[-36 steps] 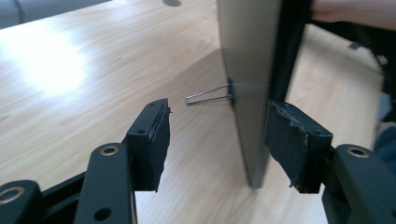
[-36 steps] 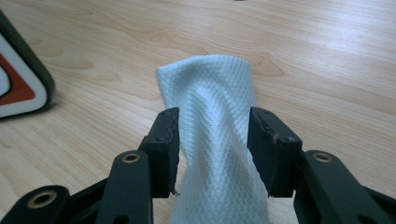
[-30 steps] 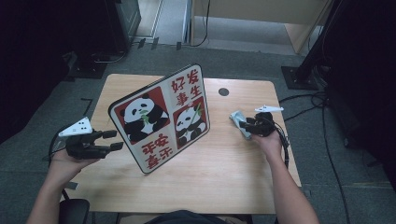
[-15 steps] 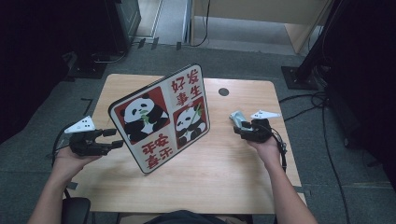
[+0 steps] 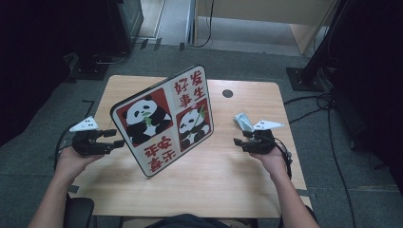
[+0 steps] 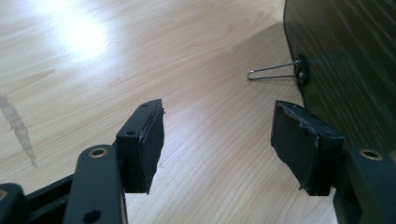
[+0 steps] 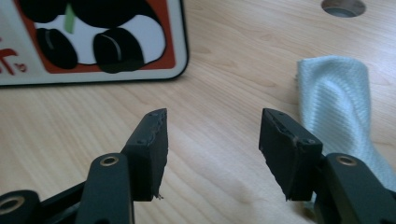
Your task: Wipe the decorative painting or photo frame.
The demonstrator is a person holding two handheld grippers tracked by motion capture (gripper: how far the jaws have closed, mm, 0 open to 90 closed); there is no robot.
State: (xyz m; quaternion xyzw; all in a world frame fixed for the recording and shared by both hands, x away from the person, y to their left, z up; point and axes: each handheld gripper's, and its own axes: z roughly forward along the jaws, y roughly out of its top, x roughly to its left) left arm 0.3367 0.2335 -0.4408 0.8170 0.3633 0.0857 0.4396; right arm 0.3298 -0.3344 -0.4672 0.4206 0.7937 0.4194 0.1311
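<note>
From the high view, your right gripper (image 5: 238, 141) is now sitting back from the pale cloth (image 5: 243, 121) it was over a second ago, its jaws having just been opening with nothing between them, so the cloth looks released beside the panda sign (image 5: 164, 118). In the left gripper view, your left gripper (image 6: 219, 140) is standing apart and empty, the sign's dark back (image 6: 345, 60) just beside one jaw. In the right gripper view, the cloth (image 7: 338, 102) is lying just beyond the parted jaws, untouched.

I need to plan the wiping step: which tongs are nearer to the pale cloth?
Right. The right tongs are just beside the cloth, jaws open. The left tongs are across the table, behind the panda board.
</note>
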